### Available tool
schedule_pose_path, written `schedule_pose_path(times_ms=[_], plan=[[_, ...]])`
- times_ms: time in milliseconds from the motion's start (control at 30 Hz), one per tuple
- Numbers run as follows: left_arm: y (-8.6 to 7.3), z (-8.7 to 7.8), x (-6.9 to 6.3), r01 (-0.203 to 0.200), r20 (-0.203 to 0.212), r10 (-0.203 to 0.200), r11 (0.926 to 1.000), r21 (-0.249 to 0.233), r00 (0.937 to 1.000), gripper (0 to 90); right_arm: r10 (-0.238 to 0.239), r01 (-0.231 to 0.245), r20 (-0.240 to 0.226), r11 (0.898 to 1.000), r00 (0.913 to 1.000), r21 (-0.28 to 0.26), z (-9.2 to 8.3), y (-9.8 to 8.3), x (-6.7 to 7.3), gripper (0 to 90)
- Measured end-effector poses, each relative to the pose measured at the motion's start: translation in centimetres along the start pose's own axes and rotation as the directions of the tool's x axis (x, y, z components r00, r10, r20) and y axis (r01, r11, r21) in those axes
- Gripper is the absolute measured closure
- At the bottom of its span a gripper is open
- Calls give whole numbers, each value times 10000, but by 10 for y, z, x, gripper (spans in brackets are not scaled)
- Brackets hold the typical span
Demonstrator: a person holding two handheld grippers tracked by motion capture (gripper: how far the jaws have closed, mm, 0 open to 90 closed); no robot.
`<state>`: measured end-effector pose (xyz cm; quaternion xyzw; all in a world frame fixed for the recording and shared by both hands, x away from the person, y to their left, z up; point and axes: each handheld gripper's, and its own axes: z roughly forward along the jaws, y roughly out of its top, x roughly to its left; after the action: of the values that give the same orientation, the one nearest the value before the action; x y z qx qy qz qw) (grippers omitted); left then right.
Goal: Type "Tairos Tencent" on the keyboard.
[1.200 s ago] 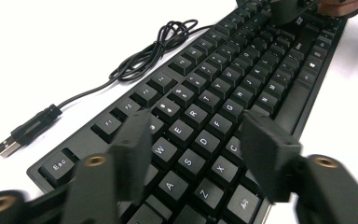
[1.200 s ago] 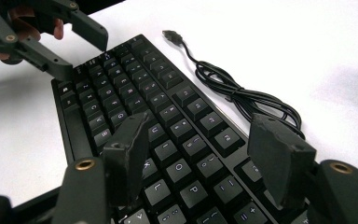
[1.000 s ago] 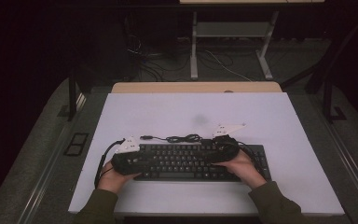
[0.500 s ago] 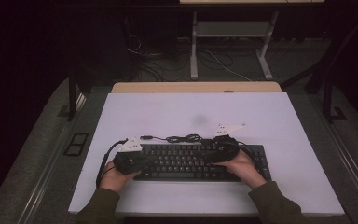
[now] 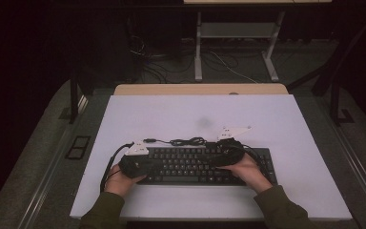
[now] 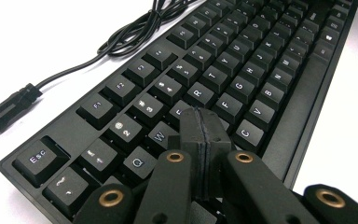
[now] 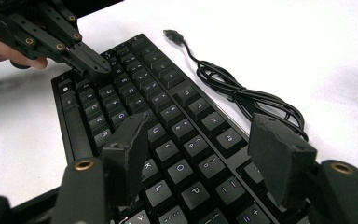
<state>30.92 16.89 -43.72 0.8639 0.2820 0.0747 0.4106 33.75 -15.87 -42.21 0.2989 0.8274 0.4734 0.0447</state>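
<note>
From above, the black keyboard (image 5: 195,164) lies toward six o'clock on the white bench (image 5: 267,119), with the left gripper (image 5: 134,164) over its nine o'clock end and the right gripper (image 5: 226,157) over its three o'clock half, each held in a hand with a dark green sleeve. At that range the key legends and the jaws cannot be made out. The left gripper view supplies them: the left gripper (image 6: 200,128) has its jaws pressed flat together with nothing between them, the tip resting among the keys near E, having just been closing. The right gripper view shows the right gripper (image 7: 200,149) with its jaws standing wide apart above the O, P and L keys, gripping nothing; at ten o'clock in that view the other gripper's closed tip sits down on the keys. The keyboard's coiled cable (image 7: 242,95) and its loose plug (image 6: 4,112) lie on the bench just beyond the keyboard's far edge. The keyboard's far end is cut off in both gripper views. Beyond the bench, at twelve o'clock, the room is dim: a wooden strip (image 5: 200,89), metal table legs (image 5: 198,47) and tangled floor cables (image 5: 162,62) on grey carpet.
</note>
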Motion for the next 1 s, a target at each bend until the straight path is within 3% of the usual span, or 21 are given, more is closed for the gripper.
schedule_pose_path(times_ms=[533,767,1000], plan=[[3,-3,-6,-84,185,89,9996,-283,9998,888,10,-10,45,10000,10000,-75,-1,0,-1,375],[6,-4,-13,-222,565,243,9991,-368,9981,889,44,-44,30,10000,10000,-65,-1,0,-1,375],[7,-1,-20,-394,1133,432,9986,-353,9926,889,40,-40,33,10000,10000,-22,-1,0,-1,375]])
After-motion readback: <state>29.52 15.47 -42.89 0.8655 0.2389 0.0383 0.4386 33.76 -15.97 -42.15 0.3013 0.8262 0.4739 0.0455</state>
